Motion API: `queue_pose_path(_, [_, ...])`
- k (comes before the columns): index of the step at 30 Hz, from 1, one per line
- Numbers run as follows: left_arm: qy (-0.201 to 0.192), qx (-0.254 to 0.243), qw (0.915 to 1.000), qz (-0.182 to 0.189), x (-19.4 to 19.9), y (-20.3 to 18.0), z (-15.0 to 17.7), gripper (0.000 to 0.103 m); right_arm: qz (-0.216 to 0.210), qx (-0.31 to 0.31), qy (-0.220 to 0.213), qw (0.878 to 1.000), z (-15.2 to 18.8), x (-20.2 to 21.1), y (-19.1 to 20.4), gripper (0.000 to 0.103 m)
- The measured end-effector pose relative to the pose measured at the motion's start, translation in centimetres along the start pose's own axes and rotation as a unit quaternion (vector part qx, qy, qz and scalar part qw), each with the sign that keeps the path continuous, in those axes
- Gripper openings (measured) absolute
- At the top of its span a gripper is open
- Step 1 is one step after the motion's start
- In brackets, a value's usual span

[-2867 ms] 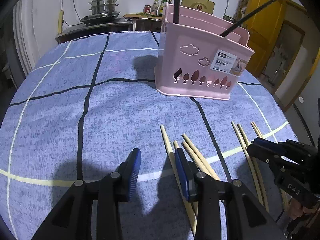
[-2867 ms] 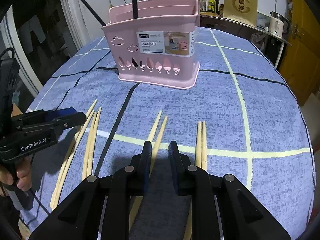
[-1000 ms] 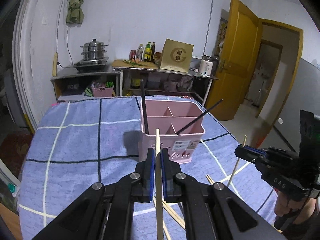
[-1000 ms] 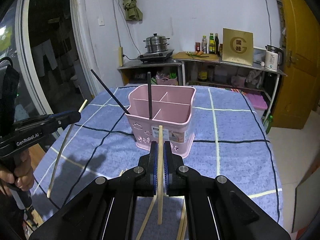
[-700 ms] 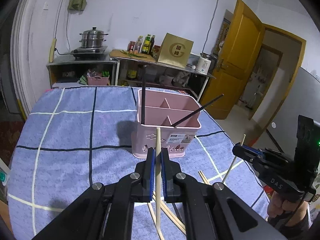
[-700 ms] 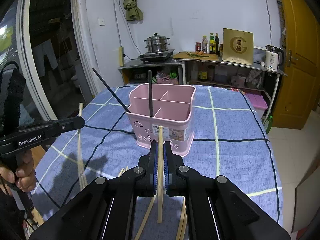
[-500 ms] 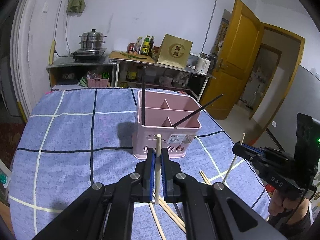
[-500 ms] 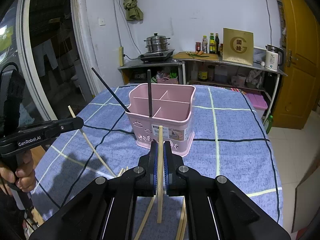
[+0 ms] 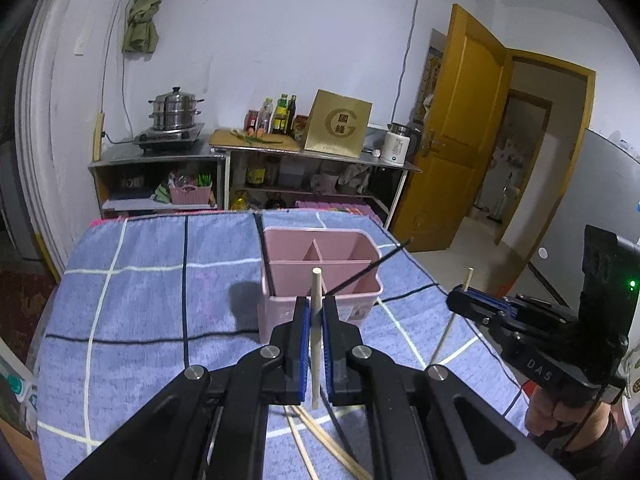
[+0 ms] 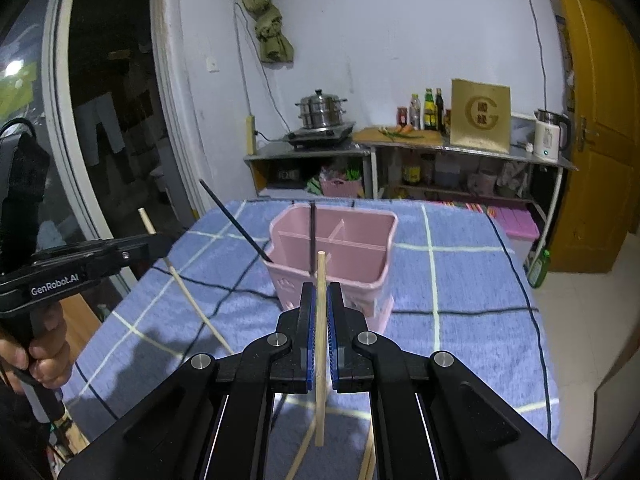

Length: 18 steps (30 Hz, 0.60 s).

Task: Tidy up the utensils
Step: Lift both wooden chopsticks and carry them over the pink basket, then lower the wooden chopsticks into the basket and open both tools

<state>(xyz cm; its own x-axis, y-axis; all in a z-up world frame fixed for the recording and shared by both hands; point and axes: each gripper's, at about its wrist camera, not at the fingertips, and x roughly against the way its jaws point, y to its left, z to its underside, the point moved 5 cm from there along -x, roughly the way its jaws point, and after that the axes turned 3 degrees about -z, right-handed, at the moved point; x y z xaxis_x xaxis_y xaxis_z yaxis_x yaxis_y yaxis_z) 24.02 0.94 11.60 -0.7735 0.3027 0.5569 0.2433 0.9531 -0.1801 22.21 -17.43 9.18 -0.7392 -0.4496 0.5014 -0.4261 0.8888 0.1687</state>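
A pink divided utensil basket (image 9: pixel 320 264) (image 10: pixel 340 248) stands on the blue checked tablecloth with two black chopsticks (image 9: pixel 368 270) (image 10: pixel 312 232) leaning in it. My left gripper (image 9: pixel 316 312) is shut on a wooden chopstick (image 9: pixel 316 292), held upright above the table in front of the basket. My right gripper (image 10: pixel 320 300) is shut on another wooden chopstick (image 10: pixel 320 280), also upright and raised. Each gripper shows in the other's view, the right one (image 9: pixel 464 300) to the right, the left one (image 10: pixel 156 244) to the left. More wooden chopsticks (image 9: pixel 320 436) lie on the cloth below.
The table (image 9: pixel 140 300) ends at its far edge just behind the basket. Beyond it stand metal shelves (image 9: pixel 248 168) with a steamer pot (image 9: pixel 174 112), bottles and a kettle. A yellow door (image 9: pixel 452 140) is open at the right.
Both grippers closed on wooden chopsticks from the cloth and lifted them high. In the last half second both moved up and forward toward the basket, and the left chopstick tilted.
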Motion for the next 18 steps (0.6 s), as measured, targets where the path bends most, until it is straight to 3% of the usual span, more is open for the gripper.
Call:
queue_pose_path(10, [-0.031,-0.014,0.9994,-0.009,-0.2,-1.0,-6.2,0.006,-0.033,0.015,-0.052,0.998,-5.6,-0.6,2.0,0.005])
queue_pose_path(18, [-0.060,-0.001,0.9980,-0.018,-0.9,0.4,-10.6,0.006,-0.041,0.002,-0.095,0.995,-9.5,-1.8,1.9,0.005])
